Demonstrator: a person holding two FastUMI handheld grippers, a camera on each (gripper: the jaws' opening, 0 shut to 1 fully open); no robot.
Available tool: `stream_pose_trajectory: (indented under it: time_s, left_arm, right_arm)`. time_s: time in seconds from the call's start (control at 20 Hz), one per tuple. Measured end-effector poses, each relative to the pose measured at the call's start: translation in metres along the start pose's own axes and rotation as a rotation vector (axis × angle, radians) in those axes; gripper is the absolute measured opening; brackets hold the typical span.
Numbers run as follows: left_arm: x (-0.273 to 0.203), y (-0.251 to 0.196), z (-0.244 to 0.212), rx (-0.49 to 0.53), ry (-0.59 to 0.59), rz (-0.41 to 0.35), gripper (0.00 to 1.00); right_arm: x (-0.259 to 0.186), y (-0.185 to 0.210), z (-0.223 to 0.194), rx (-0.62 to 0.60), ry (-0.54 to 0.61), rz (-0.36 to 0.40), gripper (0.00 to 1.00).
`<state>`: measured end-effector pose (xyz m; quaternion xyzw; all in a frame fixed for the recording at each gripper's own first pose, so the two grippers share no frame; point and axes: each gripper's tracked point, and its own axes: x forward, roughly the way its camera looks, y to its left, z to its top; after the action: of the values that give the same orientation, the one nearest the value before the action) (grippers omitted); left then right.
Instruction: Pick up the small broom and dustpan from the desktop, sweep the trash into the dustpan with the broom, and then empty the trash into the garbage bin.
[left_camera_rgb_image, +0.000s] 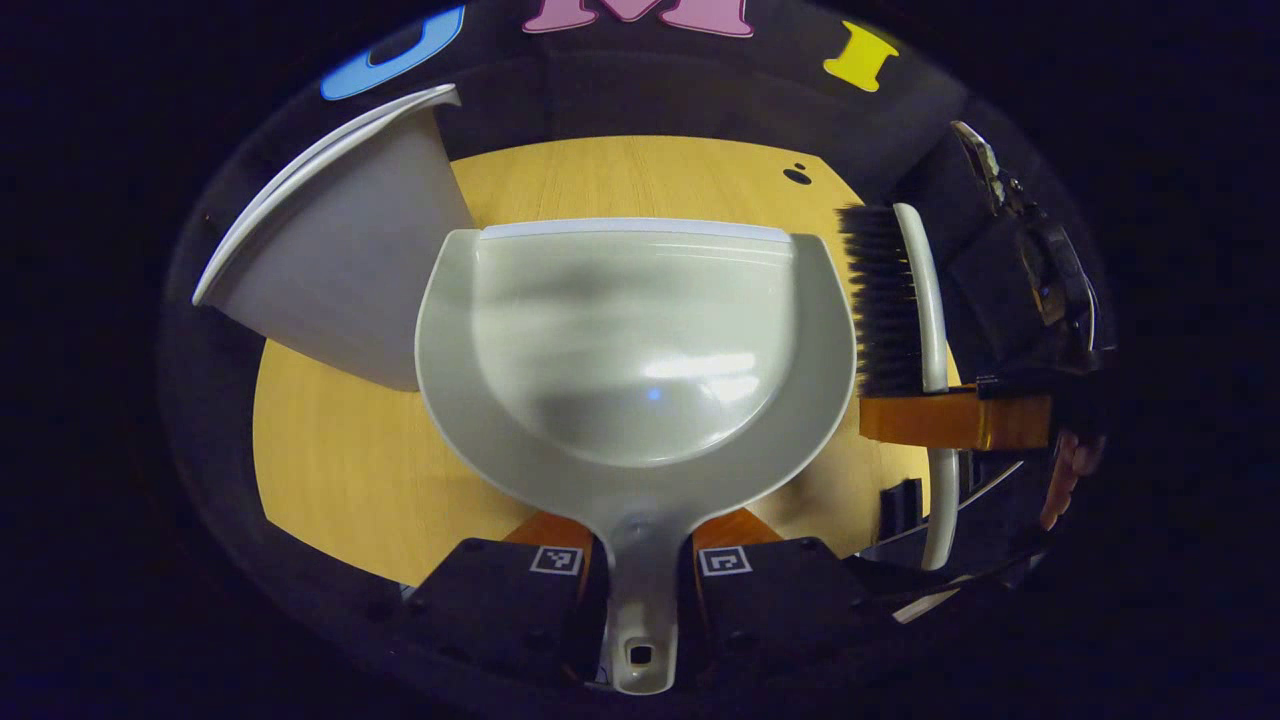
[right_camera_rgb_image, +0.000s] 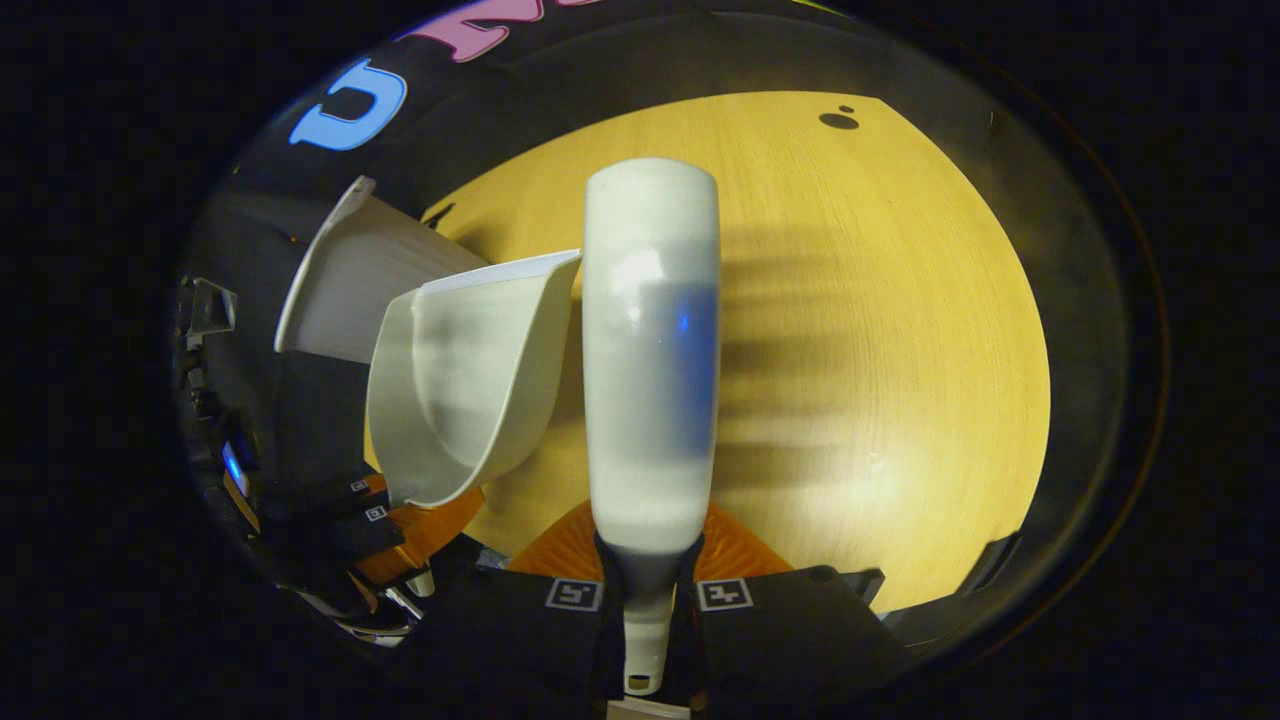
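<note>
Beside the bin (left_camera_rgb_image: 330, 270), my left tool (left_camera_rgb_image: 640, 565) grips the dustpan (left_camera_rgb_image: 640, 340) handle and my right tool (right_camera_rgb_image: 648, 590) grips the broom (right_camera_rgb_image: 650, 350); the pan looks empty, so next I set both down on the desk (right_camera_rgb_image: 900, 300).

Pale grey dustpan (left_camera_rgb_image: 640, 340) sits level above the wooden worktop (left_camera_rgb_image: 340, 470), pan empty, handle pointing near. Broom (left_camera_rgb_image: 905, 300) stands just right of it, dark bristles facing the pan. White garbage bin (left_camera_rgb_image: 330, 250) tilts far left, behind the dustpan's corner.
</note>
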<state>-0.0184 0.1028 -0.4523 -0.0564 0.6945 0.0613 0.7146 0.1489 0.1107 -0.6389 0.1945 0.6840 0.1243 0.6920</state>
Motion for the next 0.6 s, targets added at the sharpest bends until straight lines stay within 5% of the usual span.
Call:
stream_pose_trajectory:
  time_s: [0.4,0.6]
  left_arm:
    - [0.0,-0.012,-0.001,-0.072,0.15,0.013,0.26]
    - [-0.004,-0.014,0.006,-0.085,0.192,0.026,0.25]
  right_arm:
    - [0.057,-0.034,-0.022,-0.01,0.149,-0.192,0.2]
    - [0.071,-0.042,-0.031,0.014,0.202,-0.226,0.2]
